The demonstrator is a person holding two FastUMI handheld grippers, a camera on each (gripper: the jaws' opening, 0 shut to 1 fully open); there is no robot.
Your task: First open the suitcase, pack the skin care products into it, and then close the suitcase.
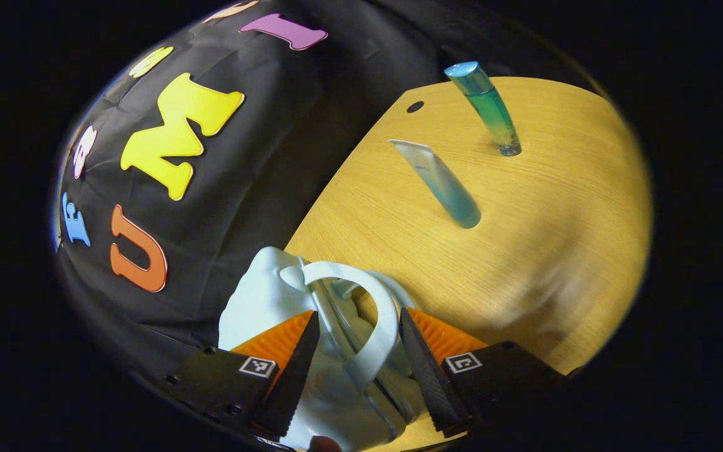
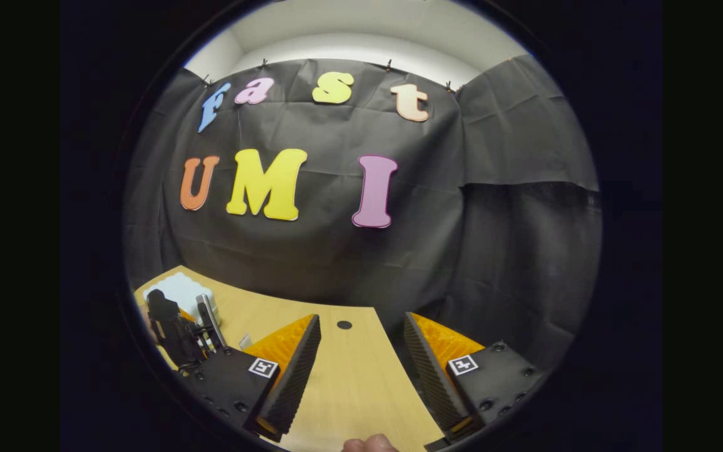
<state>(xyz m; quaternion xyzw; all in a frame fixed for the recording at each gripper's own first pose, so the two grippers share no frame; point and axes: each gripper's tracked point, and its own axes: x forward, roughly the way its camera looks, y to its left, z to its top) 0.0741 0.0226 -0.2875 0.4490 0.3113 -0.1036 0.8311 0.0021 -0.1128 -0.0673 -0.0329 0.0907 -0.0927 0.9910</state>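
Wood-grain tabletop (image 1: 524, 251) under booth lights, black cloth hung behind it: a person working two hand-held grippers starts on the packing job. Nearest in the left gripper view, the left gripper (image 1: 358, 370) has its fingers spread apart on either side of the arched handle (image 1: 374, 314) of a small pale-blue suitcase (image 1: 261, 301); the handle sits in the gap between them, and neither finger can be seen pressing on it. That straddling stance looks like a set-up for taking hold of the case to steady it or to lift its lid, since the case appears closed and opening it is the first step. Whether a latch or zip must be freed first cannot be made out. Farther across the table lie the skin care products: a pale tube (image 1: 440, 182) fading to blue, and beyond it a teal bottle (image 1: 487, 110), well apart from each other and from the case. Past them a small dark hole (image 1: 415, 107) marks the tabletop near its far edge.

In the right gripper view the right gripper (image 2: 361, 370) hangs over bare wood with its fingers wide apart and nothing between them, apparently kept clear until the case is open. At that view's left edge the suitcase shows again, with the left gripper's dark body over it.
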